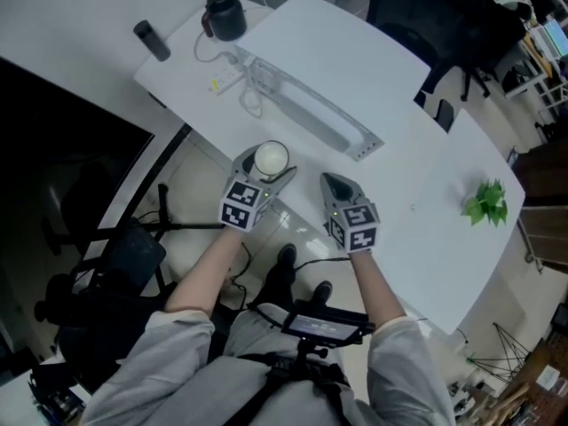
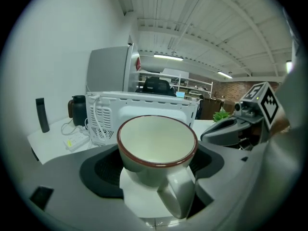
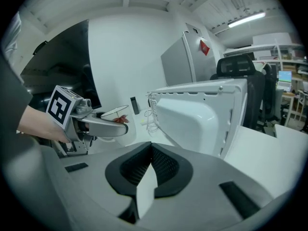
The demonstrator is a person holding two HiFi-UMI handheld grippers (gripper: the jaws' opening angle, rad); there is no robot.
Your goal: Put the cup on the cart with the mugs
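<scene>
A pale cup (image 1: 271,159) with a brown rim sits upright between the jaws of my left gripper (image 1: 266,169), which is shut on it. In the left gripper view the cup (image 2: 158,143) is empty and its handle points back toward the camera. The cup hangs just off the near edge of the white table (image 1: 426,220). My right gripper (image 1: 333,183) is beside it to the right, shut with nothing between its pads (image 3: 144,165). Each gripper view shows the other gripper off to one side, the right gripper (image 2: 231,129) and the left gripper (image 3: 103,124).
A white microwave (image 1: 306,105) stands on the table just ahead, its back toward me. Beyond it to the left are a dark kettle (image 1: 224,14), a dark bottle (image 1: 152,40) and a power strip (image 1: 226,80). A small green plant (image 1: 485,202) is at the right. An office chair (image 1: 115,256) stands at my left.
</scene>
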